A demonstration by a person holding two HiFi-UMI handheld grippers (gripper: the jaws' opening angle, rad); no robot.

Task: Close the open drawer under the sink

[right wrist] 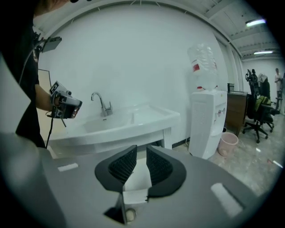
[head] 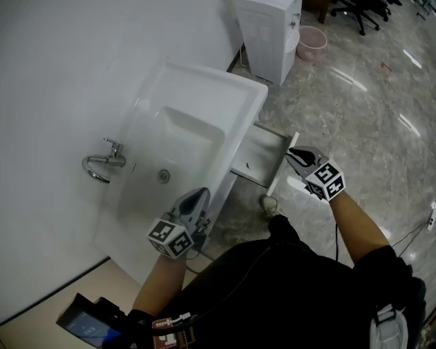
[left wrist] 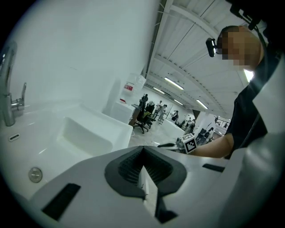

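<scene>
A white sink (head: 235,92) stands against the wall, with a white drawer (head: 255,155) pulled out from under its right side. The drawer's front panel (head: 282,165) faces the person. My right gripper (head: 291,156) hovers right at that panel's top edge, its jaws a narrow gap apart with no pad pressing on anything. In the right gripper view the right gripper (right wrist: 141,149) points toward the sink (right wrist: 120,125). My left gripper (head: 200,196) is over the sink's front rim, jaws together and empty. The left gripper view shows the left gripper (left wrist: 142,149) above the basin (left wrist: 75,133).
A chrome faucet (head: 103,162) is mounted at the sink's left. A white water dispenser (head: 269,34) and a pink bin (head: 311,42) stand beyond the sink, office chairs (head: 361,10) farther off. The person's shoe (head: 268,203) is below the drawer on the glossy tiled floor (head: 368,116).
</scene>
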